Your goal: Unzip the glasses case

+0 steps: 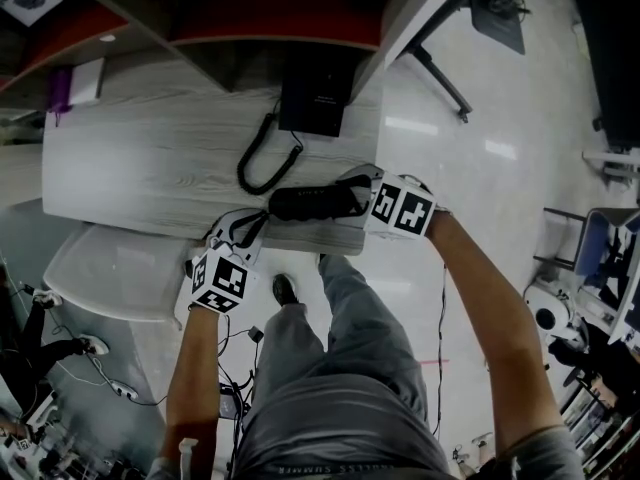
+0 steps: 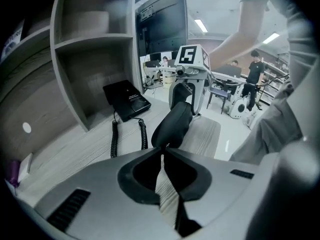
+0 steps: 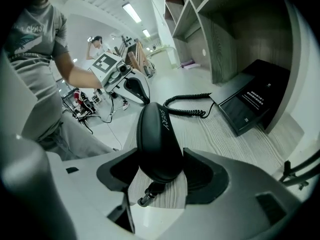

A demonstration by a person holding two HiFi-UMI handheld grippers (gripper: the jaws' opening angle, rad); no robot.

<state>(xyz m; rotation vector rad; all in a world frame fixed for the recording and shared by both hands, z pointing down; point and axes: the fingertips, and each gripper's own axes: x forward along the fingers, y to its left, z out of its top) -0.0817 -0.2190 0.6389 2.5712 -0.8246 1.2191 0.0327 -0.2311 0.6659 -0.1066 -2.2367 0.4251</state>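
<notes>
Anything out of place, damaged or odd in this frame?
Nothing spilled or damaged. The glasses case lies near the front corner of the desk, with one end clamped in the right gripper and a small pull dangling under that end.

The left hand-held gripper [image 2: 162, 149] shows its jaws nearly together, tips meeting at the near end of the black glasses case [image 2: 172, 126], perhaps pinching something there, while the right hand-held gripper [image 2: 186, 91] clasps its far end on the desk [image 2: 90, 149] beside a corded telephone [image 2: 126, 100].
</notes>
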